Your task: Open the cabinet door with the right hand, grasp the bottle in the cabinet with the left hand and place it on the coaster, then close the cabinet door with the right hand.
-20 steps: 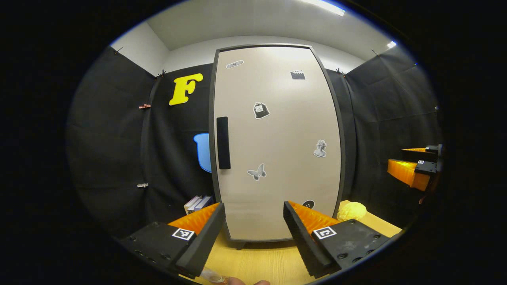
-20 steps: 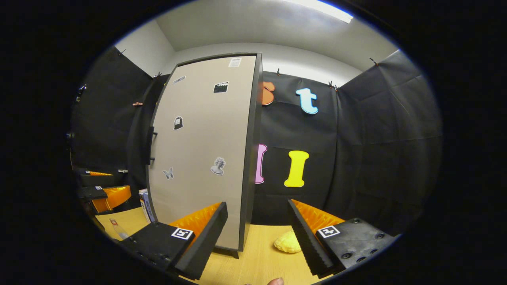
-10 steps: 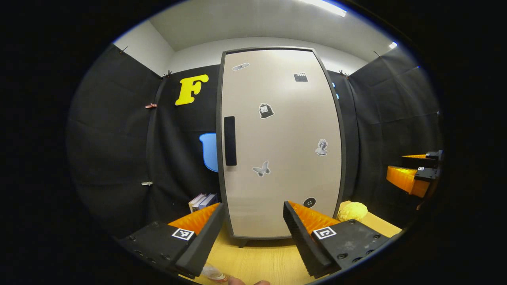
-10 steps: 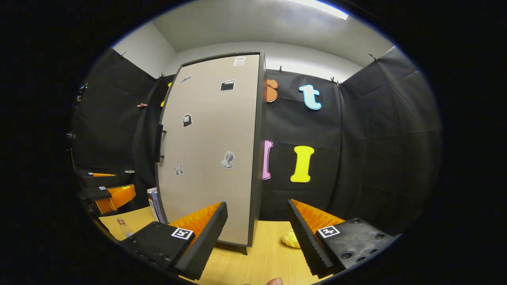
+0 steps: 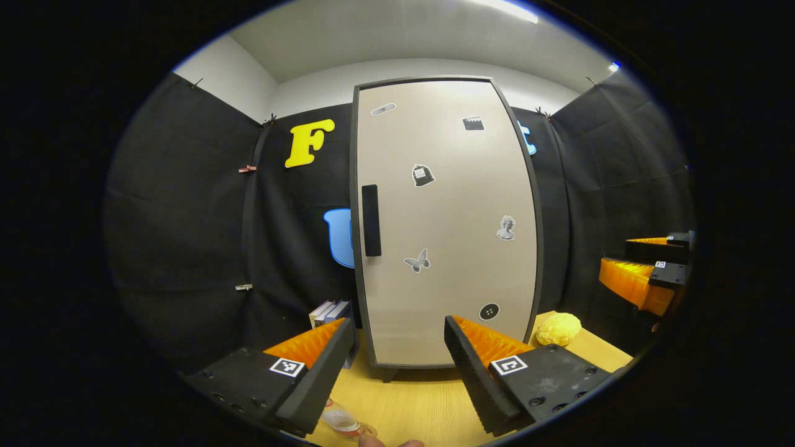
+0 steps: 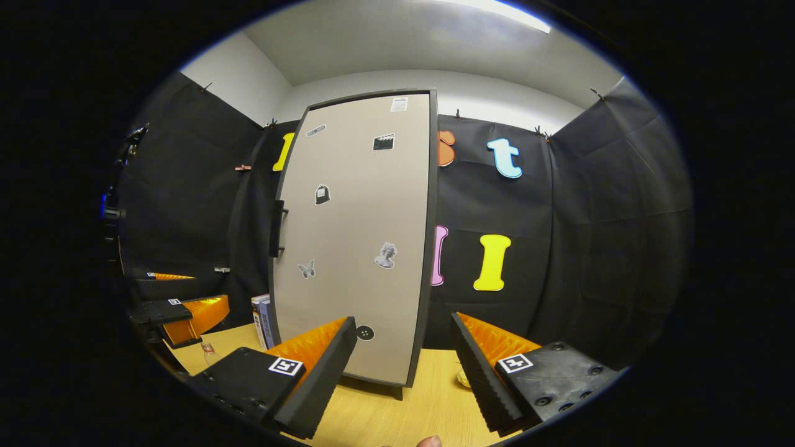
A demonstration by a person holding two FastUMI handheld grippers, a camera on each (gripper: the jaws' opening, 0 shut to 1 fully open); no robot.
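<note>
We saw black cloth walls [image 5: 186, 205] hung below a white wall [image 5: 323, 87] and pale ceiling [image 6: 397, 49], a strip light [image 6: 497, 15] overhead, and a light wooden tabletop [image 5: 404, 403] beneath.

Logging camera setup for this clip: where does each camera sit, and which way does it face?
Left gripper view: rides the left gripper, squarely facing the closed cabinet door; a fingertip shows at the bottom edge.
Right gripper view: rides the right gripper, facing the same door obliquely from its right side; a fingertip shows below.
Shared: the door, its handle, the books, the wooden table; each view catches the other gripper.
</note>
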